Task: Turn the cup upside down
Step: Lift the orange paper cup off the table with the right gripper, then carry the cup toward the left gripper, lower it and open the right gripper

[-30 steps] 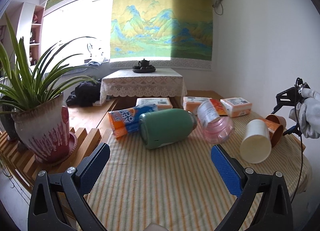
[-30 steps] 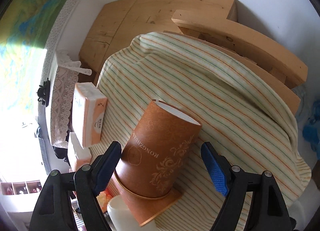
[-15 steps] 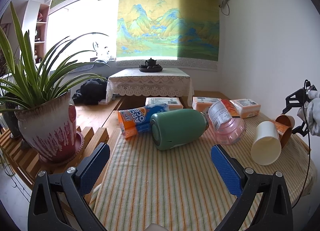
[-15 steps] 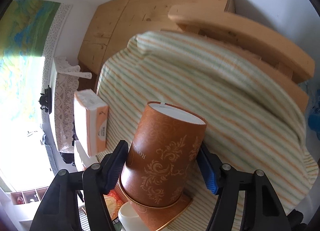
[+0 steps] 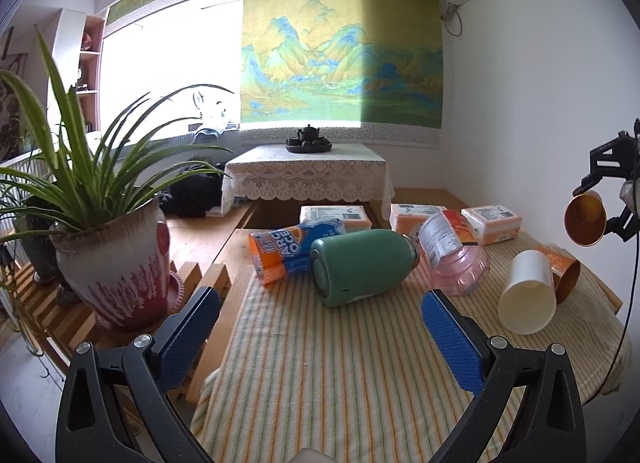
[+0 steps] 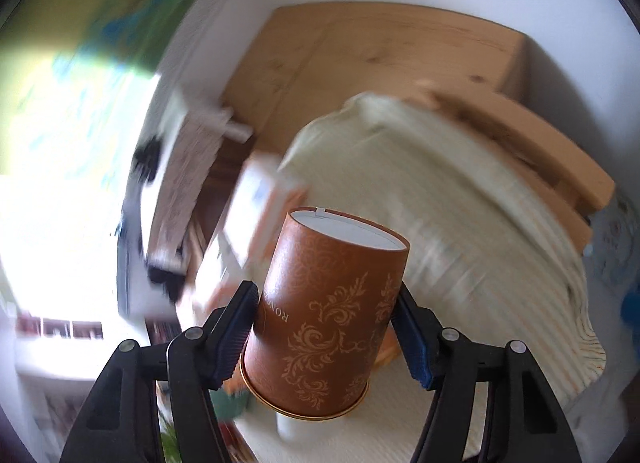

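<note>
Your right gripper (image 6: 326, 333) clamps the brown cup (image 6: 324, 327) above the striped tablecloth (image 5: 340, 363), your left gripper (image 5: 320, 339) spread wide, holding nothing.

Ahead of my left gripper (image 5: 320, 339) the near stretch of striped tablecloth (image 5: 340, 383) lies bare, so I can pass straight forward there. Farther in, a row blocks the way: an orange snack bag (image 5: 280, 253), a green flask (image 5: 360, 267) on its side, and a pink bottle (image 5: 452, 259), each touching the next. To their right a white cup (image 5: 528, 299) lies on its side against an orange cup (image 5: 562, 269), with open cloth between it and the pink bottle. Tissue packs (image 5: 490, 223) line the far edge. A potted plant (image 5: 116, 259) crowds my left side.
</note>
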